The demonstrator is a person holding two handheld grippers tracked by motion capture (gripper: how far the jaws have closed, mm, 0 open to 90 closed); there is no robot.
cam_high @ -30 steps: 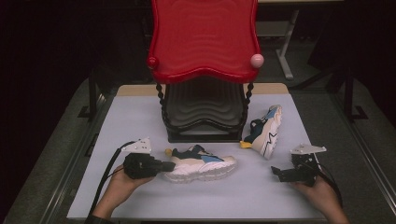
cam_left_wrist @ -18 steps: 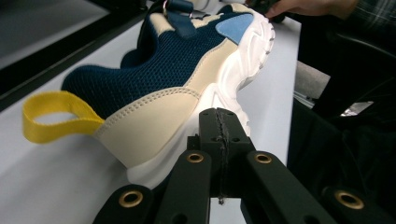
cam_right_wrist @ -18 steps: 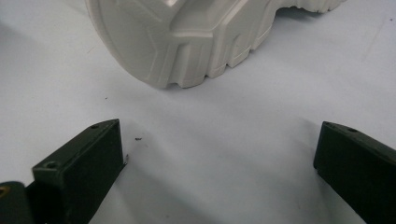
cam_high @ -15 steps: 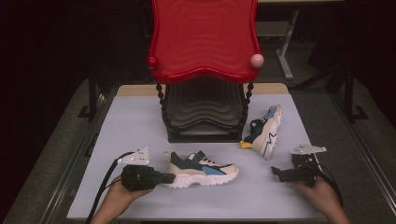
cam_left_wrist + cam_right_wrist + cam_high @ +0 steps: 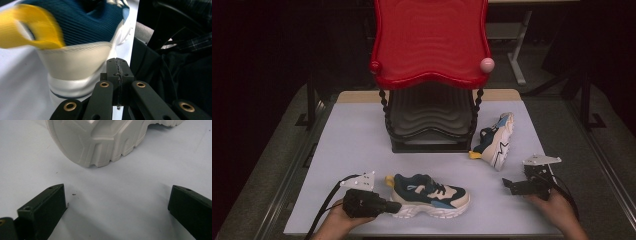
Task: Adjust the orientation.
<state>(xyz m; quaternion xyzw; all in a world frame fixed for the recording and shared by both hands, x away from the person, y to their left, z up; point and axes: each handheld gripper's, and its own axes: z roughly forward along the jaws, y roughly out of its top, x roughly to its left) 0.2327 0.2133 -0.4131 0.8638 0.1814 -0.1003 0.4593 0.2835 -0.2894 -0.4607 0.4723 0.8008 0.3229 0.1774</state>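
High view: left gripper (image 5: 396,206) is pressing its closed jaws against the heel of the near sneaker (image 5: 429,195), which is standing upright on the table (image 5: 357,140); right gripper (image 5: 511,185) is resting wide open, gripping nothing, near the second sneaker (image 5: 494,141).

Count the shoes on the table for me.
2. One sneaker stands upright at the front, by the left gripper; the second sneaker lies on its side right of the black rack.

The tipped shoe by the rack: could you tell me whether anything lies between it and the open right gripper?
Nothing visible does: only bare white table separates the right gripper, jaws wide apart, from the tipped shoe.
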